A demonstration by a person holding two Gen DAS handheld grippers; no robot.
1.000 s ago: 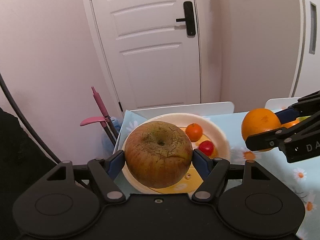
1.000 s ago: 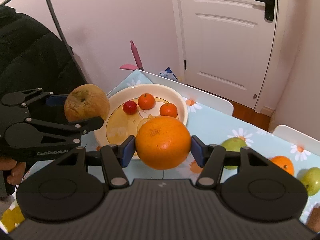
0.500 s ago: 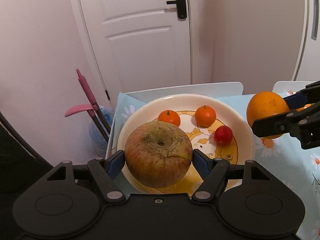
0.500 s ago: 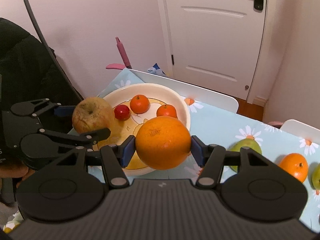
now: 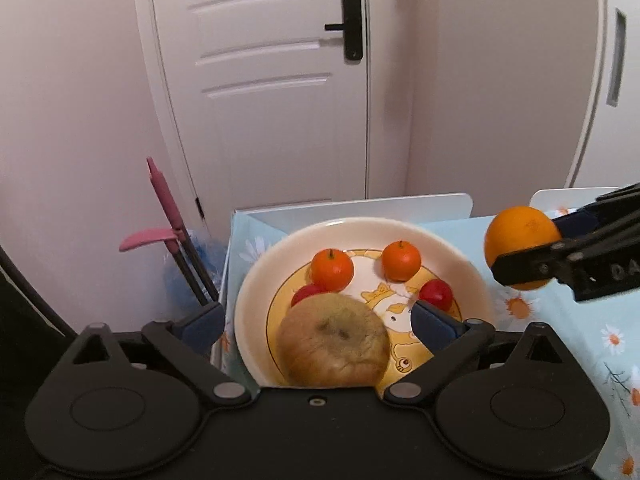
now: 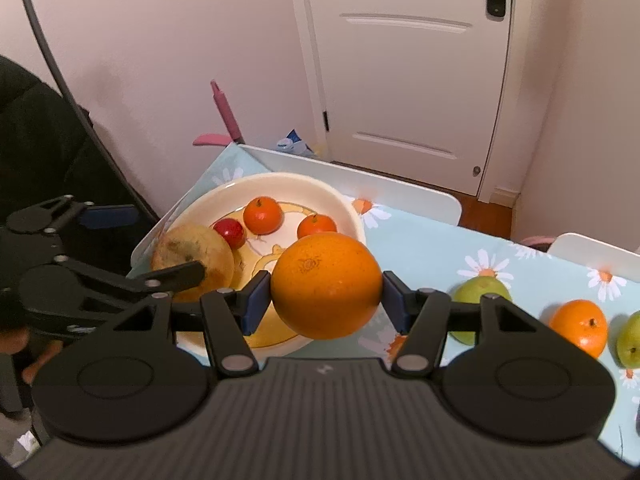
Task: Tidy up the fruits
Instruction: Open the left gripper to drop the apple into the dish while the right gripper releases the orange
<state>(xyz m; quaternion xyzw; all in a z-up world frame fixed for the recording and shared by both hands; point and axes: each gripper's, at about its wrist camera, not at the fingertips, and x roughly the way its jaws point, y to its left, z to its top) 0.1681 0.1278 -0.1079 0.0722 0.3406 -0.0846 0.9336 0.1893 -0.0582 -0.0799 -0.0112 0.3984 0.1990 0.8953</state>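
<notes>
A white panelled door [image 5: 276, 92] with a black lever handle and lock plate [image 5: 352, 26] fills the far wall, set between plain pinkish-white walls [image 6: 160, 60]. A strip of brown wooden floor [image 6: 490, 214] shows at its foot. Against the left wall leans a pink-handled cleaning tool [image 5: 164, 200]. The worktop wears a light blue daisy-print cloth [image 6: 440, 248], and white chair backs [image 5: 360, 208] stand at its far edge. Light is soft and even.

Glossy glazed plate [image 5: 256, 300]; wrinkled matt apple [image 5: 334, 340]; dimpled orange [image 6: 326, 284].
</notes>
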